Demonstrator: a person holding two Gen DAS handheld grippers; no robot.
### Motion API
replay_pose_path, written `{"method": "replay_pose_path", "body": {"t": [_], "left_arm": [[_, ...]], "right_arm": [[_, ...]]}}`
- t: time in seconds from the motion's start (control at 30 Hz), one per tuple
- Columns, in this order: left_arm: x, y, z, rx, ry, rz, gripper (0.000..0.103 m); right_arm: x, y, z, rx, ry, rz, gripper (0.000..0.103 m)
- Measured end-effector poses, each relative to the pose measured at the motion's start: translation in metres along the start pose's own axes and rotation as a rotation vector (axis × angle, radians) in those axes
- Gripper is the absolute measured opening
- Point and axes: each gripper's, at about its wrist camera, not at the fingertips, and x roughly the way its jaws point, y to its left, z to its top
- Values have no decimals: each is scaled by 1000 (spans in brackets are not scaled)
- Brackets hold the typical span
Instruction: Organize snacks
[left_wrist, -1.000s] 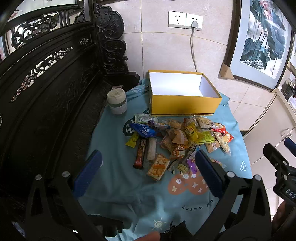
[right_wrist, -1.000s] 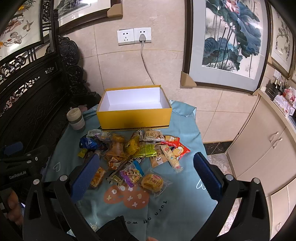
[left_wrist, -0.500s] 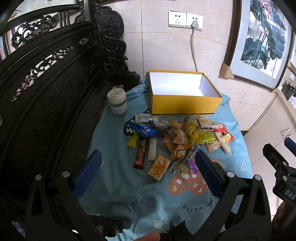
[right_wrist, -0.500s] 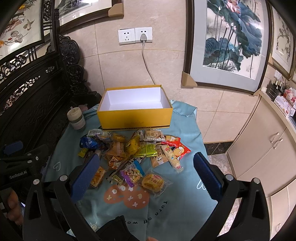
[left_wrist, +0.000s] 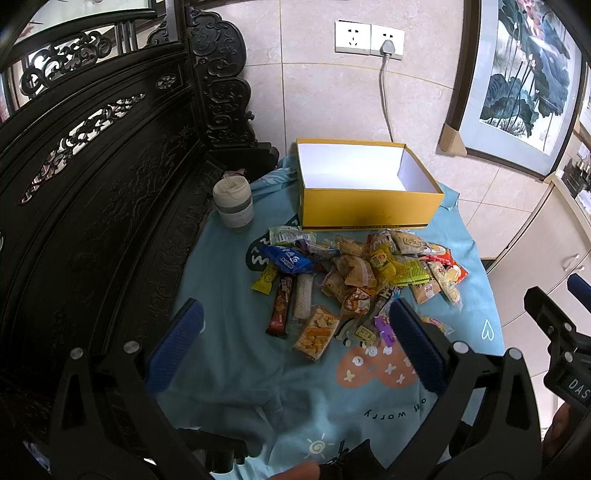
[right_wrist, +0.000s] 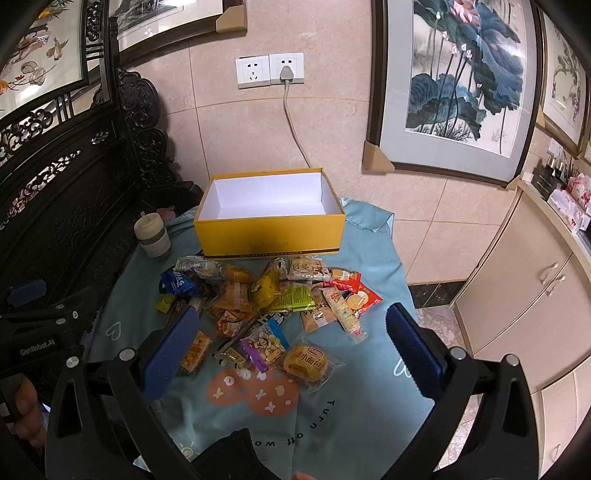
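The left gripper (left_wrist: 295, 343) and right gripper (right_wrist: 291, 343) both gape wide, holding nothing. The snack pile (left_wrist: 354, 280) lies just ahead, the yellow box (left_wrist: 369, 214) beyond it. Only the right wrist view shows the bun packet (right_wrist: 306, 363) whole.

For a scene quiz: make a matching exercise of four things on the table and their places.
Things:
1. yellow box
2. lidded cup
3. round bun packet
4. blue packet

Places:
A. nearest edge of the snack pile
B. left edge of the pile
C. behind the pile, open and empty
D. left of the box

Pairs: 1-C, 2-D, 3-A, 4-B
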Motion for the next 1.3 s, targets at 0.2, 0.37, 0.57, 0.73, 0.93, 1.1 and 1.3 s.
{"method": "replay_pose_path", "body": {"t": [0.2,0.37,0.57,0.73,0.93,1.1,1.3], "left_arm": [[0,0,0,0,1,2,101],[2,1,0,0,4,3,101],[6,0,-2,6,10,5,101],[11,-2,-3,12,20,8,101],[27,-3,-4,19,50,18,101],[66,8,-9,-14,127,25,101],[125,13,-35,39,124,59,101]], "right_arm": [[1,0,0,0,1,0,102],[1,1,-1,-1,2,-1,102],[7,4,-8,-8,9,-1,102],[10,0,-8,-2,22,4,102],[23,-5,-11,2,54,25,102],[48,-19,-18,39,127,33,102],[90,-31,-38,-25,129,27,102]]}}
